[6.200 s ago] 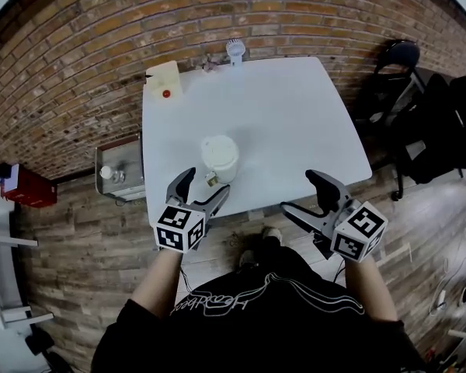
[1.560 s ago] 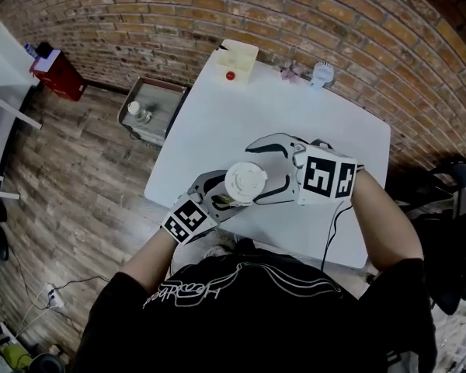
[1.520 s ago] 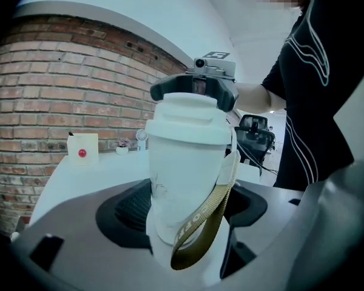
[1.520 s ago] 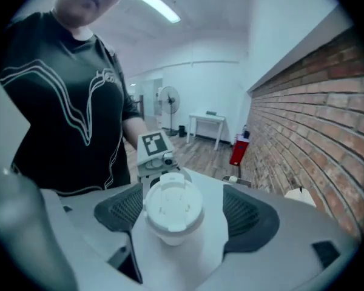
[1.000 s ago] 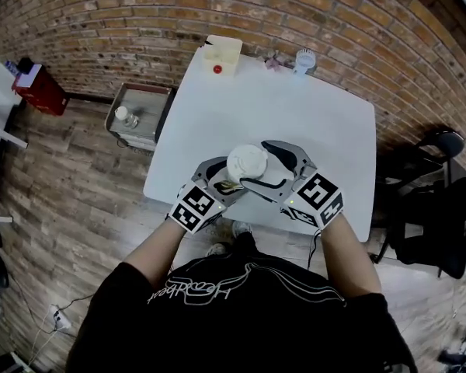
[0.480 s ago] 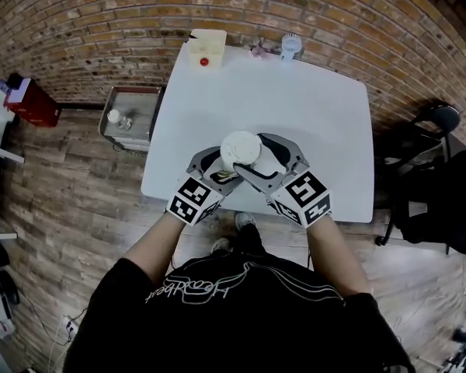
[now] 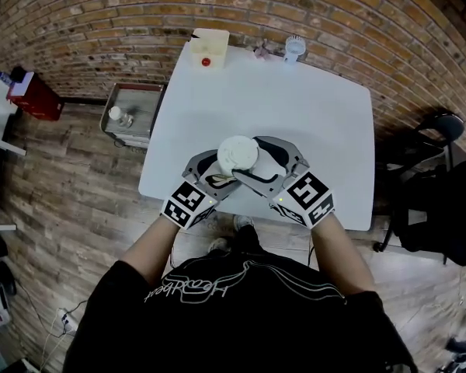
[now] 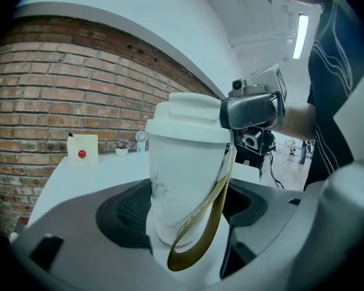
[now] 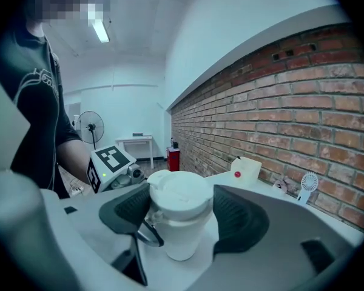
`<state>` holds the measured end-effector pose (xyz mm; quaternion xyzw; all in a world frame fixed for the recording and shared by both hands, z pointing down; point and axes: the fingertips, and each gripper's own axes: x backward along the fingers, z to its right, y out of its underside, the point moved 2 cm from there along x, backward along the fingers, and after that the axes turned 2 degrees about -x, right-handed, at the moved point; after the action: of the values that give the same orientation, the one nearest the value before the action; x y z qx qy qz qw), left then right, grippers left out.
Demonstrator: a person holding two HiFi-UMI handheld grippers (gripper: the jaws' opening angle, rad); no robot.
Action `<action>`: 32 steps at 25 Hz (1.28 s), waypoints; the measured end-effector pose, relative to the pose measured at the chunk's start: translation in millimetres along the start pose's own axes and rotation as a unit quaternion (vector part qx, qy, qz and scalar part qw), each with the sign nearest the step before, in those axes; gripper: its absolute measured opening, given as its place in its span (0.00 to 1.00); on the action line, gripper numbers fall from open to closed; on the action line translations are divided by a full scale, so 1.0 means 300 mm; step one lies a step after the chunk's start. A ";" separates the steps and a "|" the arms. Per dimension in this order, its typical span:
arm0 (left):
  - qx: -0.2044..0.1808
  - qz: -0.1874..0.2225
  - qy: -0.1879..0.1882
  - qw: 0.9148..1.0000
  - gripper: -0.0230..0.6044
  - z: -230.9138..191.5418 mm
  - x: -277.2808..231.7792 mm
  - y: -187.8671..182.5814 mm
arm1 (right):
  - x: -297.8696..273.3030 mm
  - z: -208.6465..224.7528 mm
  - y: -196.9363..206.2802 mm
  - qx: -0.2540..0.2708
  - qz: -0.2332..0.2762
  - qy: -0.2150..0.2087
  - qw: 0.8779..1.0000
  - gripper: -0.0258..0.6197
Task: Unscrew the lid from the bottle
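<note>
White table [image 7: 311,123] before a brick wall [image 7: 295,6]. Above its near edge, the left gripper [image 7: 217,168] clamps the body of the bottle [image 8: 182,187]. The right gripper [image 7: 247,158], jaws just closing, pinches the lid [image 9: 179,193]. Advised: hold the body still and twist squarely about the upright long axis, lid uppermost.

Black T-shirt [image 7: 217,329], white line print; grey left gripper [image 7: 216,171], right gripper [image 7: 256,160].

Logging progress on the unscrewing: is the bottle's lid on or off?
On. The lid sits squarely atop the upright bottle, with no gap showing between them; whether it is loosened, cannot tell.
</note>
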<state>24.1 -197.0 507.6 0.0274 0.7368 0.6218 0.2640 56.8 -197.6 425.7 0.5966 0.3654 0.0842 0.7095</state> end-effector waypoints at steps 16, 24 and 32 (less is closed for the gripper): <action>-0.004 -0.010 0.017 1.000 0.60 0.004 0.006 -0.003 | -0.011 0.022 -0.003 0.111 -0.068 -0.233 0.964 0.53; -0.009 -0.020 0.035 0.999 0.60 0.000 0.015 -0.001 | -0.025 0.020 -0.014 0.182 -0.101 -0.337 0.918 0.53; -0.009 -0.026 0.039 0.999 0.60 0.003 0.018 0.000 | -0.032 0.014 -0.017 0.204 -0.115 -0.385 0.892 0.53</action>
<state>19.7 -194.2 505.5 -0.0188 0.7413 0.6220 0.2514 50.8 -207.5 425.2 0.6678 0.1388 -0.3111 0.6618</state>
